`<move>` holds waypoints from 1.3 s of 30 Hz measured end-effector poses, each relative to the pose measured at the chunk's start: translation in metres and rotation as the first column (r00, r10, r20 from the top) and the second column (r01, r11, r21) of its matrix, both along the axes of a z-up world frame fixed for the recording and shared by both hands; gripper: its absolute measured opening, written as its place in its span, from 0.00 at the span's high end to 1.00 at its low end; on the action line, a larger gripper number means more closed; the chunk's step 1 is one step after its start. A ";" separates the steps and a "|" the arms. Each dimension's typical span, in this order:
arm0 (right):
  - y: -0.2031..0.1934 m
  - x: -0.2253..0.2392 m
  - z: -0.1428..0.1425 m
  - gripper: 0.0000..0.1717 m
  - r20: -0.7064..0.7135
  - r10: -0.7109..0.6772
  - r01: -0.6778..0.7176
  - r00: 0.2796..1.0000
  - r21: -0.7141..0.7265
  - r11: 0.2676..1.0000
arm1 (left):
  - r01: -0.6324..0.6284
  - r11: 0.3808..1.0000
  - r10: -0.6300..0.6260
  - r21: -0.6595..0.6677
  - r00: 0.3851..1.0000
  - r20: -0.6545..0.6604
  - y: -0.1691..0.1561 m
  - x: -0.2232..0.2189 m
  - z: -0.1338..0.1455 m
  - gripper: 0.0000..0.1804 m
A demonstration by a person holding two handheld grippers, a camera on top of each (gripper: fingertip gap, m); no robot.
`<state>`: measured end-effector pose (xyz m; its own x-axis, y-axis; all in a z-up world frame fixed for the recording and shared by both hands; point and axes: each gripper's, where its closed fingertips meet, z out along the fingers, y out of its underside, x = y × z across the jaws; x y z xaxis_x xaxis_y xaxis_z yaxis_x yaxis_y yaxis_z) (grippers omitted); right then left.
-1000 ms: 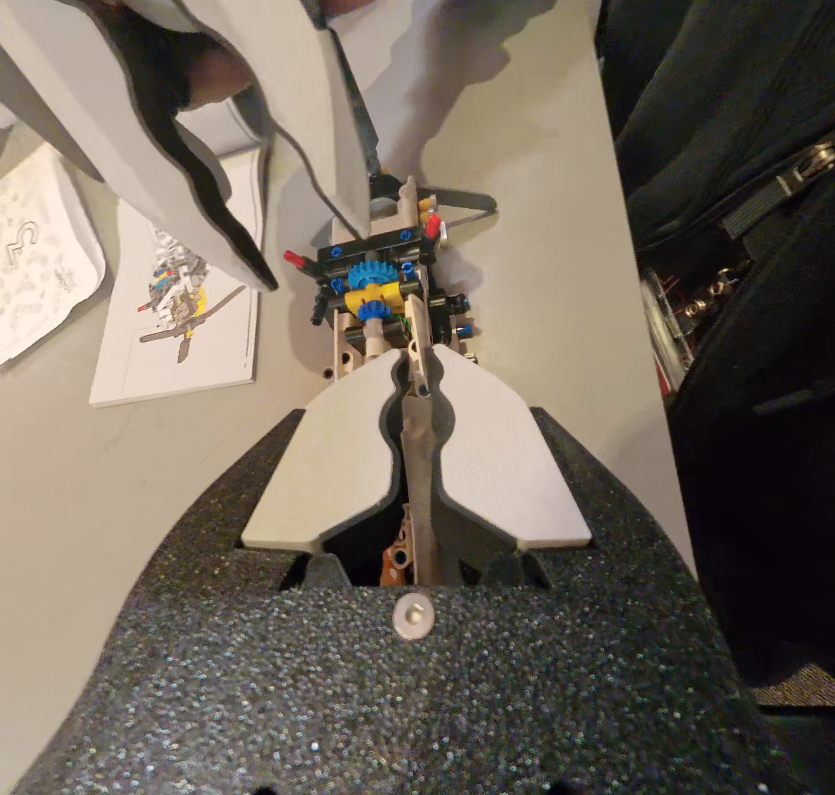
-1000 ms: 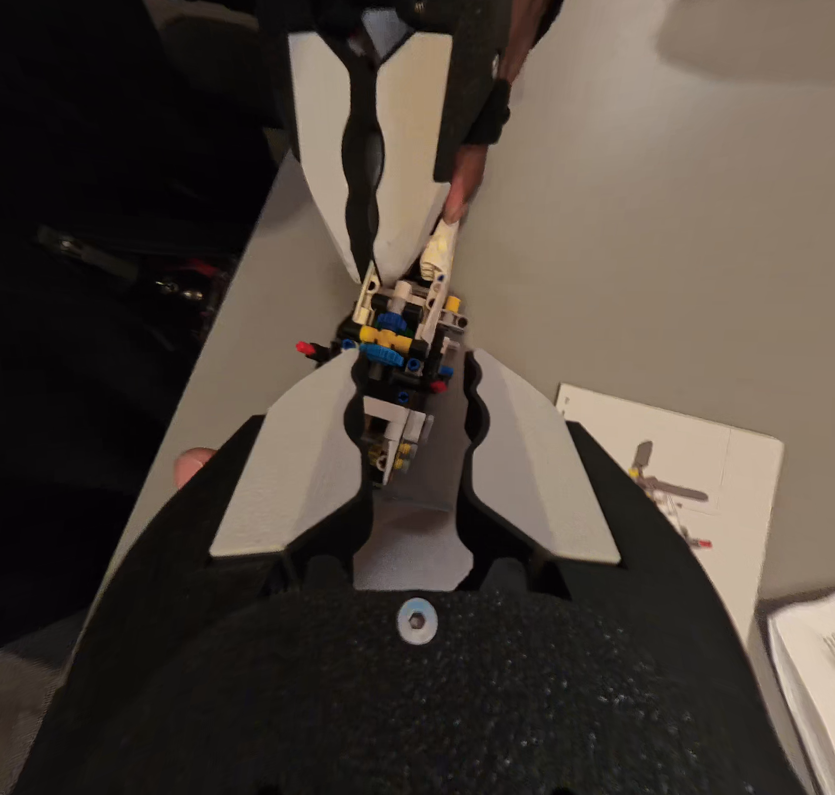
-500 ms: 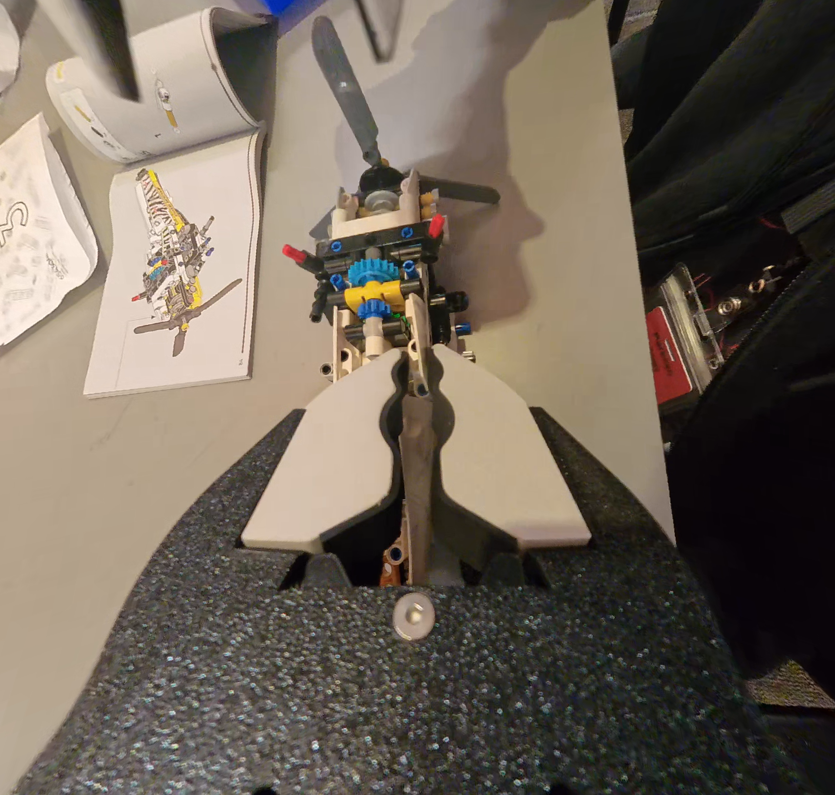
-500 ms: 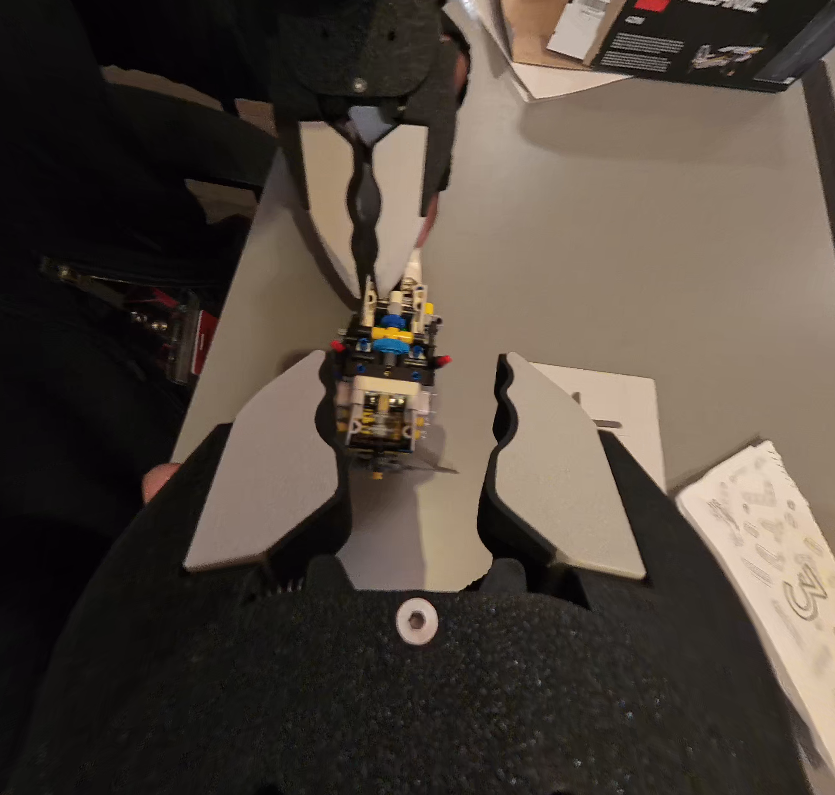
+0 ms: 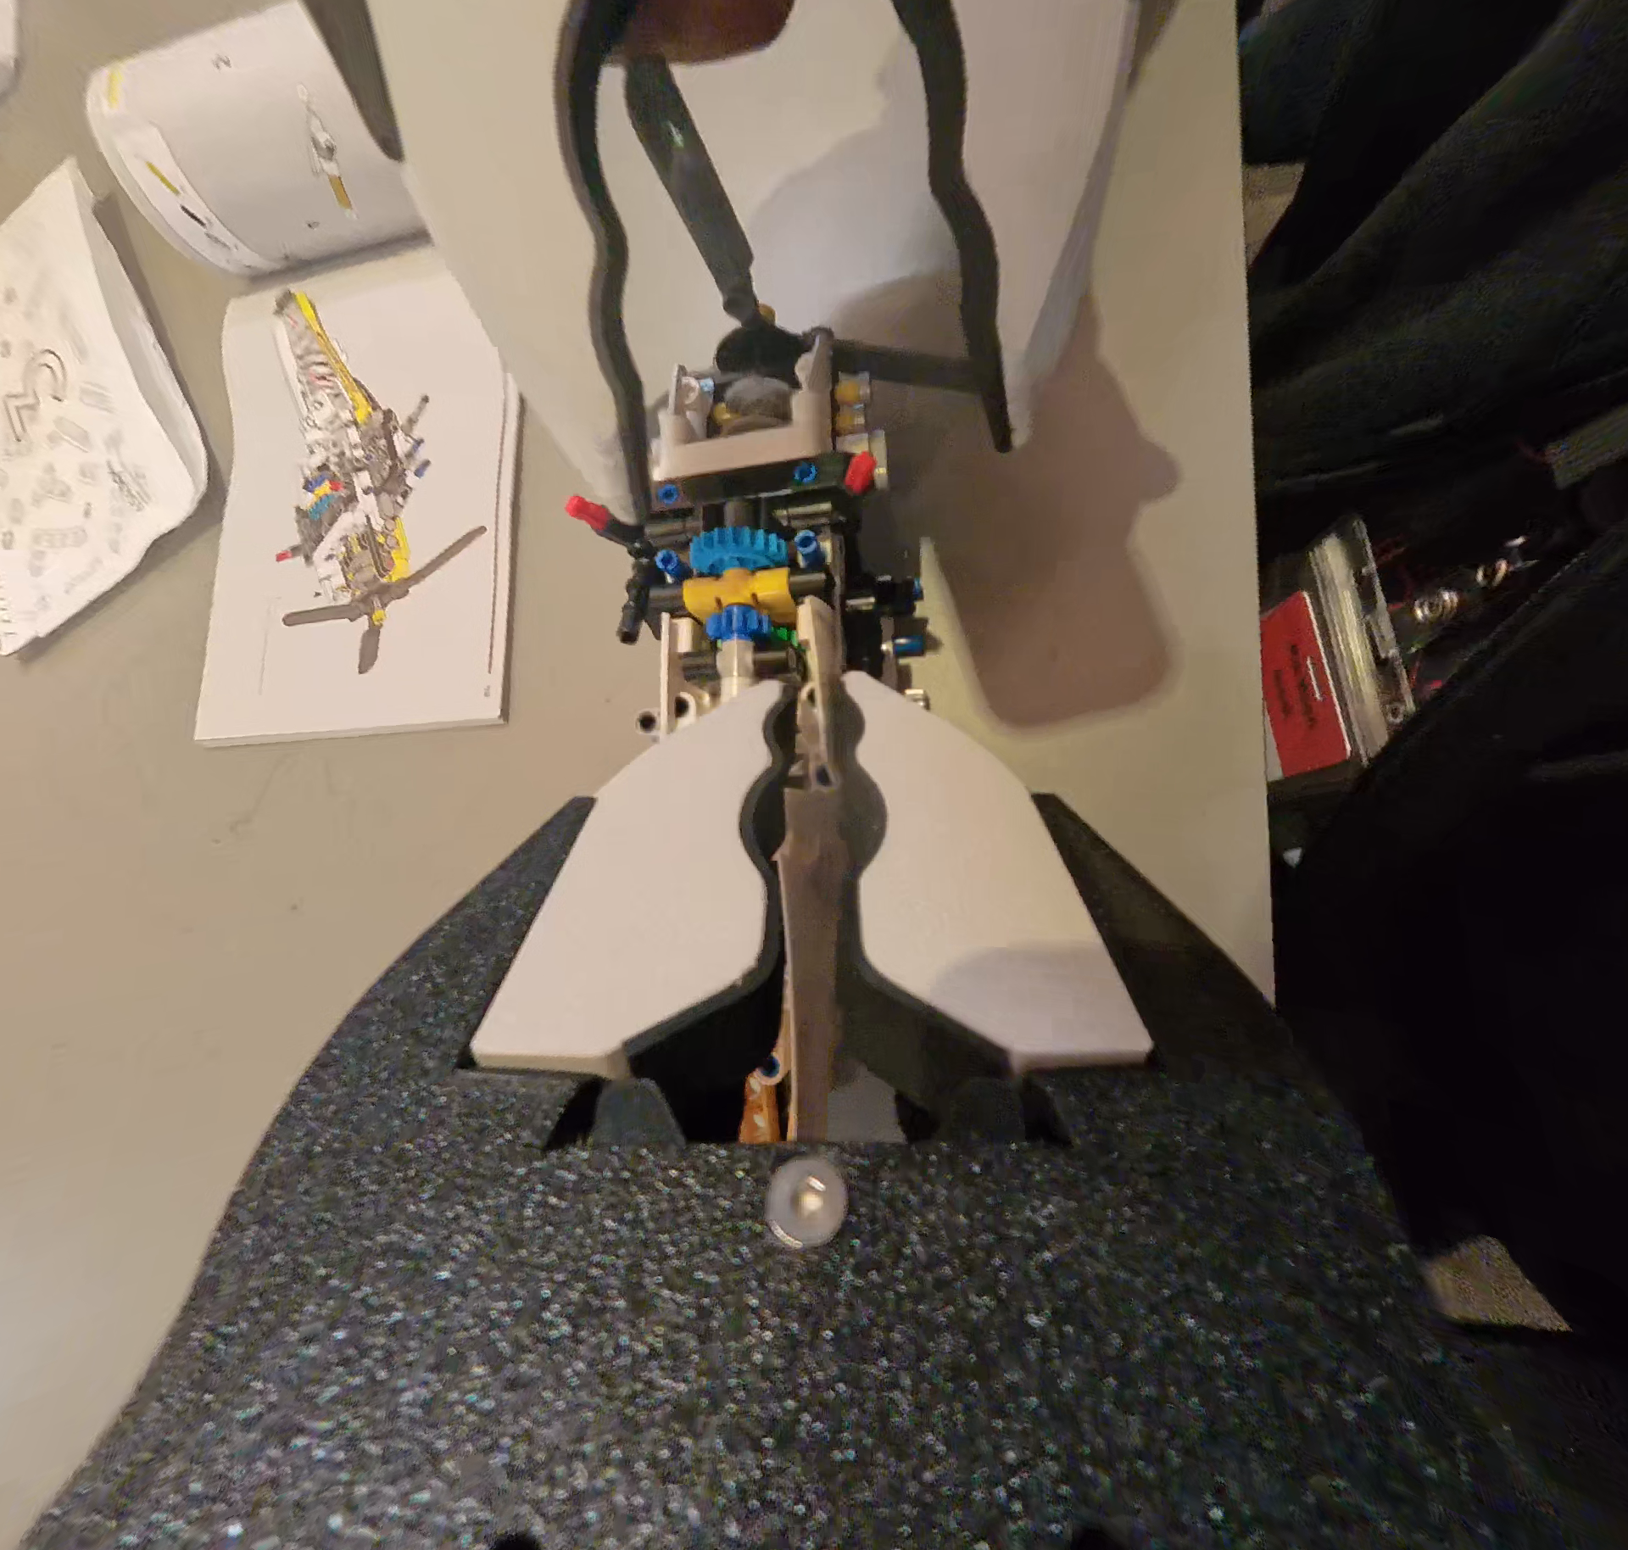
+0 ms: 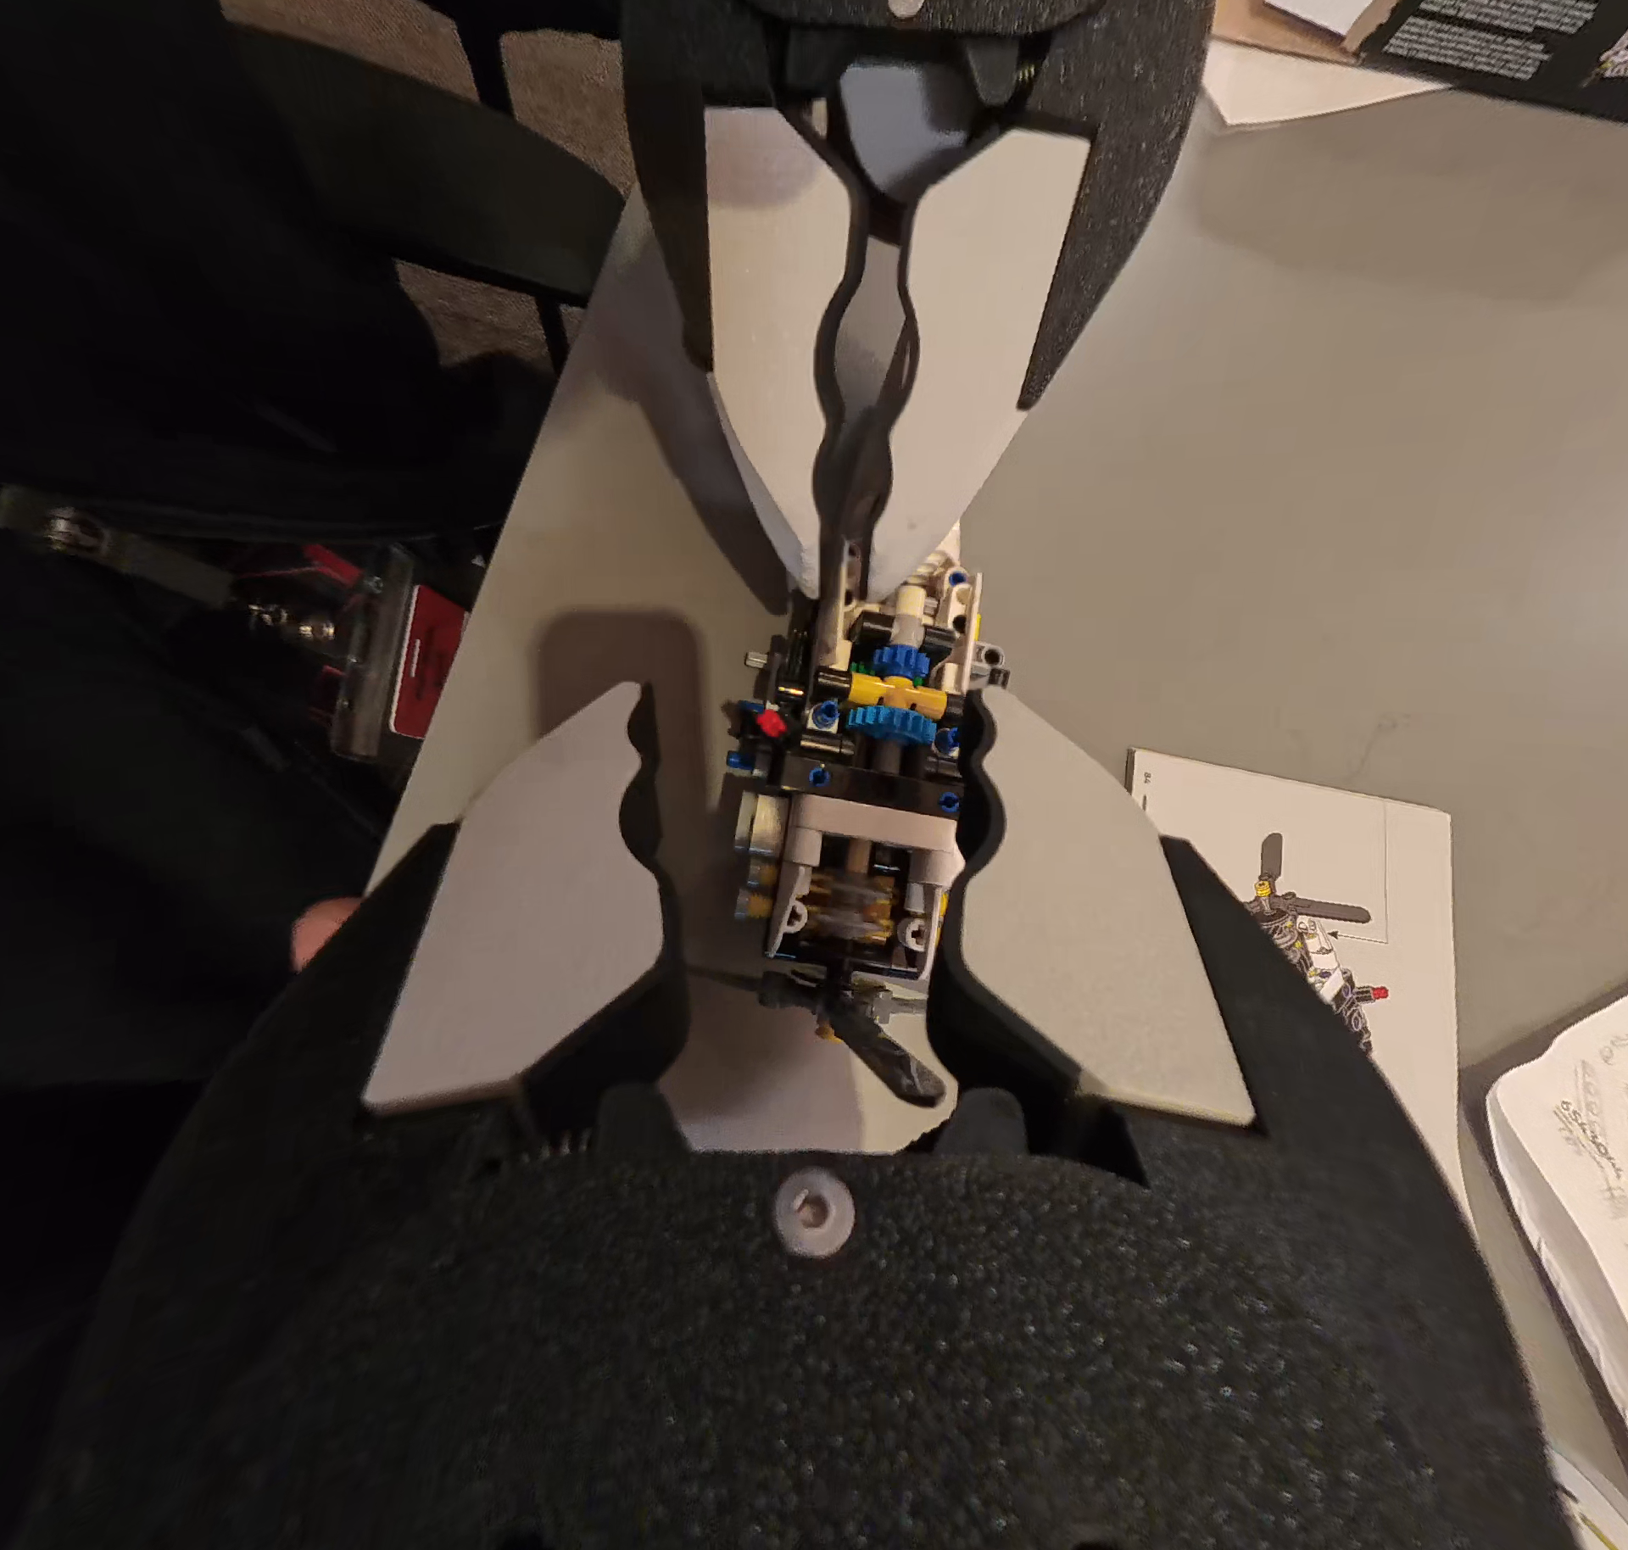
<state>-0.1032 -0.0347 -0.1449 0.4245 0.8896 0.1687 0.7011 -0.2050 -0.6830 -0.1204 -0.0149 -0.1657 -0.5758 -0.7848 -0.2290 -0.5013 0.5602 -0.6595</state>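
Note:
A toy brick model with blue gears, a yellow part and a dark grey propeller lies on the grey table. My left gripper is shut on a thin beige beam at the model's rear end. In the right wrist view the left gripper pinches that beam from the far side. My right gripper is open and straddles the model's propeller end. Its right finger lies against the model's side; its left finger stands apart. It also shows wide open in the left wrist view.
An open instruction booklet and a printed sheet lie to the left of the model; the booklet also shows in the right wrist view. A black box is far off. The table edge, a person's dark clothing and a red-labelled clear case are close by. My right fingertips sit around 4 cm from my left ones.
My right gripper opened wider and drew back off the model, then came forward again so that its fingers stand on either side of the propeller end. My left gripper kept its hold.

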 end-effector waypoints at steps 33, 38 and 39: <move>0.020 0.017 -0.026 0.71 -0.010 -0.071 0.072 0.997 0.050 0.996 | 0.061 0.983 -0.045 0.172 0.995 -0.092 0.008 0.028 -0.008 0.93; 0.023 0.022 -0.026 0.72 -0.003 -0.084 0.084 0.996 0.080 0.993 | 0.069 0.986 -0.045 0.155 0.987 -0.153 0.009 0.030 -0.008 0.93; 0.024 0.023 -0.026 0.73 -0.003 -0.089 0.089 0.996 0.087 0.992 | 0.062 0.986 -0.038 0.158 0.988 -0.149 0.011 0.033 -0.008 0.95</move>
<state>-0.0800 -0.0112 -0.1710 0.5014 0.8301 0.2441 0.6833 -0.2068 -0.7003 -0.0876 -0.0043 -0.1738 -0.6496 -0.7138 -0.2616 -0.5536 0.6800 -0.4807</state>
